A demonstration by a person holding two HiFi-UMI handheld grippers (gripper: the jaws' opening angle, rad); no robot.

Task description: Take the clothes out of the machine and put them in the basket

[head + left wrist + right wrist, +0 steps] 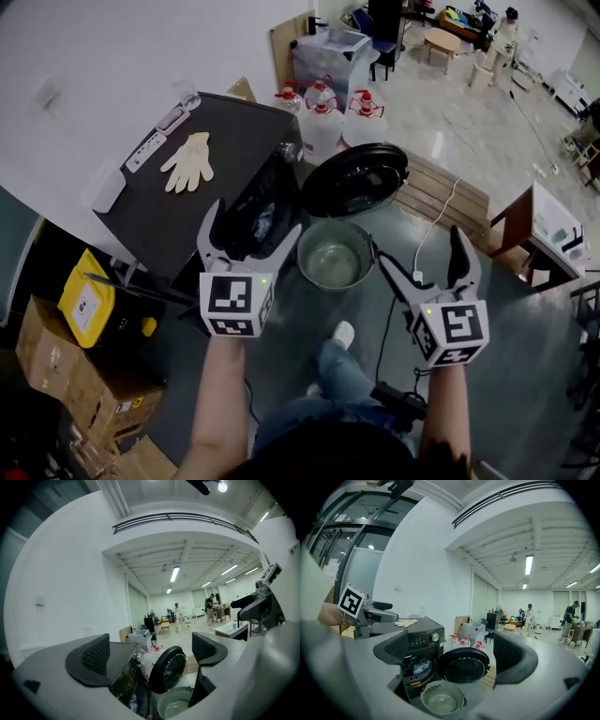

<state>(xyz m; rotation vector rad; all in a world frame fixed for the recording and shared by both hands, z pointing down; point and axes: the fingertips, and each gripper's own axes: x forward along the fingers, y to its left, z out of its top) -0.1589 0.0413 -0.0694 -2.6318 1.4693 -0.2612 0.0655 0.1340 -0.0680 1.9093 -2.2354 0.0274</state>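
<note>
A black front-loading washing machine [202,178] [417,641] stands with its round door [354,178] [464,665] [168,667] swung open. Crumpled clothes [415,666] [262,220] lie inside the drum, partly hidden by its rim. A grey-green round basket [335,255] [442,698] [176,705] sits empty on the floor under the door. My left gripper [255,225] [150,656] is held open in front of the drum opening, nothing between its jaws. My right gripper [422,251] [454,652] hangs open and empty, right of the basket.
Cream gloves [190,159] lie on the machine's top. Water jugs [323,112] stand behind the door, a wooden pallet [450,192] to its right. A yellow case [86,300] and cardboard boxes [56,366] are at the left. A white cable [431,230] crosses the floor.
</note>
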